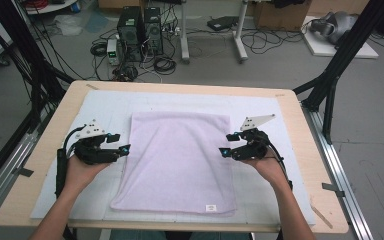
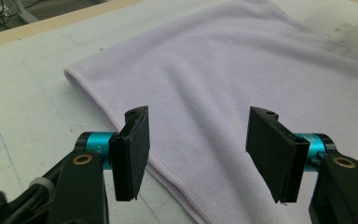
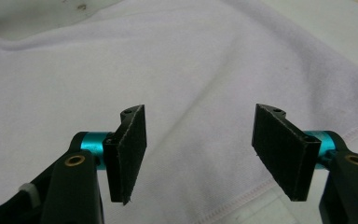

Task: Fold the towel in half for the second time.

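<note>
A pale lilac towel (image 1: 175, 160) lies flat on a white mat (image 1: 105, 102) on the wooden table (image 1: 50, 135), with a small white label (image 1: 210, 207) near its front edge. My left gripper (image 1: 120, 142) hovers at the towel's left edge, pointing inward. In the left gripper view it (image 2: 198, 158) stands open above the hemmed edge of the towel (image 2: 242, 70), with nothing between the pads. My right gripper (image 1: 228, 143) hovers at the towel's right edge. The right gripper view shows it (image 3: 209, 158) open over the towel (image 3: 191, 60), pads apart from the cloth.
Bare mat lies to the left and right of the towel. Black frame posts (image 1: 337, 65) rise beside the table on both sides. Beyond the far edge, computer towers (image 1: 140, 32) and loose cables sit on the floor.
</note>
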`<move>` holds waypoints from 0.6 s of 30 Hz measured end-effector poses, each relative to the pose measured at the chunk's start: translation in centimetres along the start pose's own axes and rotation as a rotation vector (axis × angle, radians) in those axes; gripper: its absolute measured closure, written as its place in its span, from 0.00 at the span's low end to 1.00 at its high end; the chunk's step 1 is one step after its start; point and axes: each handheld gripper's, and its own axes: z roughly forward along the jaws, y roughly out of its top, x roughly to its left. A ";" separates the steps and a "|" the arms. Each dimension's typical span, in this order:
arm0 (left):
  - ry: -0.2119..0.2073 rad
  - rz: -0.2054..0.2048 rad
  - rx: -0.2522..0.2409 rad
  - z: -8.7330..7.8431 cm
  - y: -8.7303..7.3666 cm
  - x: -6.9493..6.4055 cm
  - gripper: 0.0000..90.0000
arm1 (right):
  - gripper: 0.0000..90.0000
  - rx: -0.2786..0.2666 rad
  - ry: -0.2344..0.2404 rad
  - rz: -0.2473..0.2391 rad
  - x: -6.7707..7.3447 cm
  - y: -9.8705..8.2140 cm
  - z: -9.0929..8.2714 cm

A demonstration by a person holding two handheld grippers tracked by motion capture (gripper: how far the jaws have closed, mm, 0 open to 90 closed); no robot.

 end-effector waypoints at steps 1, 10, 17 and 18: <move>0.006 -0.005 -0.003 0.0 0.3 0.3 0.45 | 0.39 0.006 -0.003 -0.004 -0.2 0.2 0.0; 0.096 -0.019 -0.001 1.5 3.6 3.2 0.47 | 0.40 0.011 -0.062 -0.021 -3.1 2.9 0.3; 0.110 -0.098 0.035 4.8 3.1 6.0 0.55 | 0.45 0.011 -0.138 0.027 -6.8 2.8 2.3; 0.110 -0.116 0.045 5.3 2.8 6.3 0.55 | 0.45 0.023 -0.152 0.041 -7.4 2.4 2.7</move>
